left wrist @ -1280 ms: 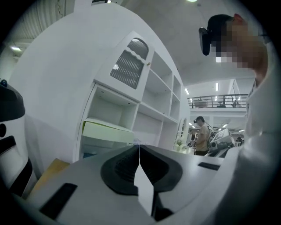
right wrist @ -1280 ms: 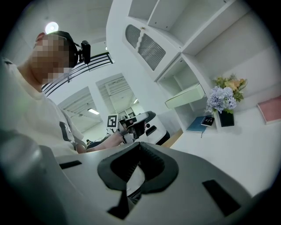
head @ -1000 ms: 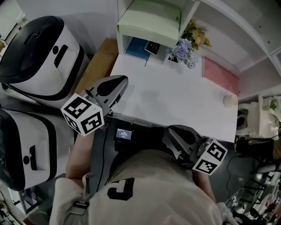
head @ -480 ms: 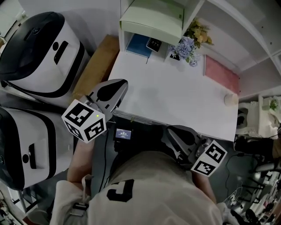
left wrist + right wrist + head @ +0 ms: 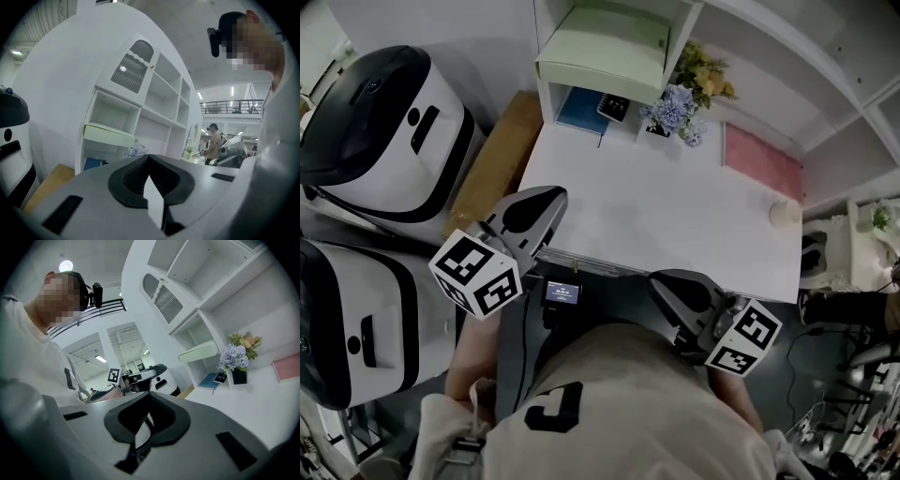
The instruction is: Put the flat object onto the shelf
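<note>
blue flowers (image 5: 673, 105), white desk (image 5: 675, 217), wooden board (image 5: 493, 161)

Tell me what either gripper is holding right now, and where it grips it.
Nothing: the left gripper and the right gripper are both shut and empty.

Two grippers: a left gripper (image 5: 551, 204) and a right gripper (image 5: 664, 287). Two white machines (image 5: 384, 122) (image 5: 356, 319). One each of the rest: desk (image 5: 675, 216), shelf unit (image 5: 787, 66), pink pad (image 5: 764, 161), blue book (image 5: 579, 111), flower vase (image 5: 680, 94), green box (image 5: 600, 56), wooden board (image 5: 492, 164).
</note>
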`<state>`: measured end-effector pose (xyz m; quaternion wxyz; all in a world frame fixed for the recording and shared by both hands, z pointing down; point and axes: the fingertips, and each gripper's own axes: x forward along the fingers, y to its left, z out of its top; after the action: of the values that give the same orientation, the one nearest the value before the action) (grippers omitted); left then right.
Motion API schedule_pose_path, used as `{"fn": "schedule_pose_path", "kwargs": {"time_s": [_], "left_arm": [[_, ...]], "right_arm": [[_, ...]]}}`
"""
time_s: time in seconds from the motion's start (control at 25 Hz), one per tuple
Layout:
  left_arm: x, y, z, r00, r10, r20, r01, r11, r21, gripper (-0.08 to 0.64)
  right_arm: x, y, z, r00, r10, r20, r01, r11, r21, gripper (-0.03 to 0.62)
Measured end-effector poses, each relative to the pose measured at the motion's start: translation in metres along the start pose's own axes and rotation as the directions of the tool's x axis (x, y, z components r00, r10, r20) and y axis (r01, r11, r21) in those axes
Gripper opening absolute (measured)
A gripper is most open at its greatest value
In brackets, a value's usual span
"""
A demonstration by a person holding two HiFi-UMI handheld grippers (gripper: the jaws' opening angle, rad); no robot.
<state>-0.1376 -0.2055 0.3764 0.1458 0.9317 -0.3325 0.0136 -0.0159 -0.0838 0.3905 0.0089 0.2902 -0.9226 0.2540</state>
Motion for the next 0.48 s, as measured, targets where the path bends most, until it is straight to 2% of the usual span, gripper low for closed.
{"fn": "schedule_pose_path", "kwargs": {"time_s": [0.2,0.48], "left_arm": [[0.011,-0.032,0.002,0.999,-0.041,0.009,0.041,0.999,-0.018,0.014],[0.025,-0.084,0.0,0.998,-0.07,-0.007,0.07,0.998,0.007,0.014]], "right_arm": [[-0.027,-0.005,0.003,0.999,-0.017,0.04,0.017,1.0,0.012,0.024],[-0.069,-0.009,0.001,0.997,-0.019,0.077,0.018,1.0,0.024,0.025]]}}
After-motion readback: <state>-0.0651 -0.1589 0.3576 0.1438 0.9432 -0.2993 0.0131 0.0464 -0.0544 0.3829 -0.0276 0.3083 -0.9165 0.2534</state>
